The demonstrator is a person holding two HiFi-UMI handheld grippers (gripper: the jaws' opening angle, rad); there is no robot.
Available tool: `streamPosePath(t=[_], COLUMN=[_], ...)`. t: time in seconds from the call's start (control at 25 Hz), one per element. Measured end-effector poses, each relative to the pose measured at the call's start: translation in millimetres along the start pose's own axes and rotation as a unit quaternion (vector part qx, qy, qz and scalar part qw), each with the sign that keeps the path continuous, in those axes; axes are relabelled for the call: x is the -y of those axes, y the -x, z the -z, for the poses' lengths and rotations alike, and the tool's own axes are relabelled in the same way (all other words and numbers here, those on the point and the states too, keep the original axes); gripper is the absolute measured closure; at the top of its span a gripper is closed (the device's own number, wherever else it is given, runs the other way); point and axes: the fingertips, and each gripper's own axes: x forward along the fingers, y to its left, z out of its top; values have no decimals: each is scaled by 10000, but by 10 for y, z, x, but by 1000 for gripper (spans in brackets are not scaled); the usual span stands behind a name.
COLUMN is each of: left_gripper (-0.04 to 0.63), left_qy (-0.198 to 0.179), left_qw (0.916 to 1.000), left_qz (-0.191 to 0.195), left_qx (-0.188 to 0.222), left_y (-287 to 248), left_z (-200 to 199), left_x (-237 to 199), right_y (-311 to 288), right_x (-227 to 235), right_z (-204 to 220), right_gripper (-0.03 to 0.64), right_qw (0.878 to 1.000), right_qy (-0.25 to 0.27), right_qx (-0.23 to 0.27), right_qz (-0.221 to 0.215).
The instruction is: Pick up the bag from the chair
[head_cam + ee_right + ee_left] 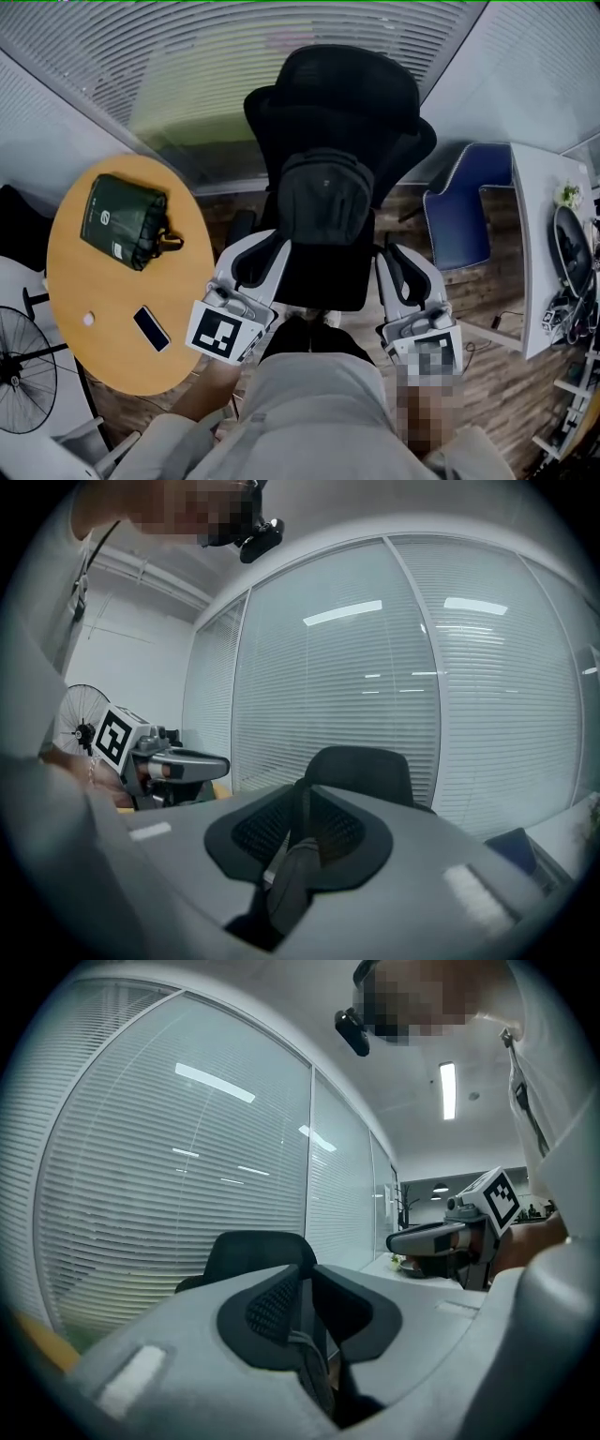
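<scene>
A black backpack (323,202) rests upright on the seat of a black office chair (347,94), leaning against its backrest. My left gripper (267,246) reaches in at the bag's lower left and my right gripper (394,253) at its lower right. In the left gripper view the jaws (307,1283) stand slightly apart, and a dark strap (314,1372) lies loose in the gap. In the right gripper view the jaws (302,799) are also a little apart around a grey strap (291,878). Each gripper sees the other: the right gripper (431,1238) and the left gripper (183,761).
A round wooden table (112,309) at the left carries a green bag (122,220) and a phone (151,328). A fan (19,370) stands at the lower left. At the right are a blue chair (464,211) and a white desk (544,244). Window blinds run behind the chair.
</scene>
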Motion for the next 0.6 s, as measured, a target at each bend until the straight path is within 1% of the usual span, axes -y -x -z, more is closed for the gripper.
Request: streamPosePath(t=[0.32,0.48,0.6], left_gripper=[540,538,525], left_qy=[-32,-5,58], left_qw=[9996,9993,9988], left_qz=[-2,-4,-25], left_qx=[-267,-372,-485], left_y=[-220,-332,-415], left_z=[422,661,860], left_x=[-188,-288,-358], right_y=[-226,-332,-404], right_x=[131,230,299], right_z=[447,706,880], right_gripper=[543,537,535], right_qw=[9996,9991,9986], right_qy=[60,58,115], right_qx=[-269,-419,-498], right_qz=[42,105,128])
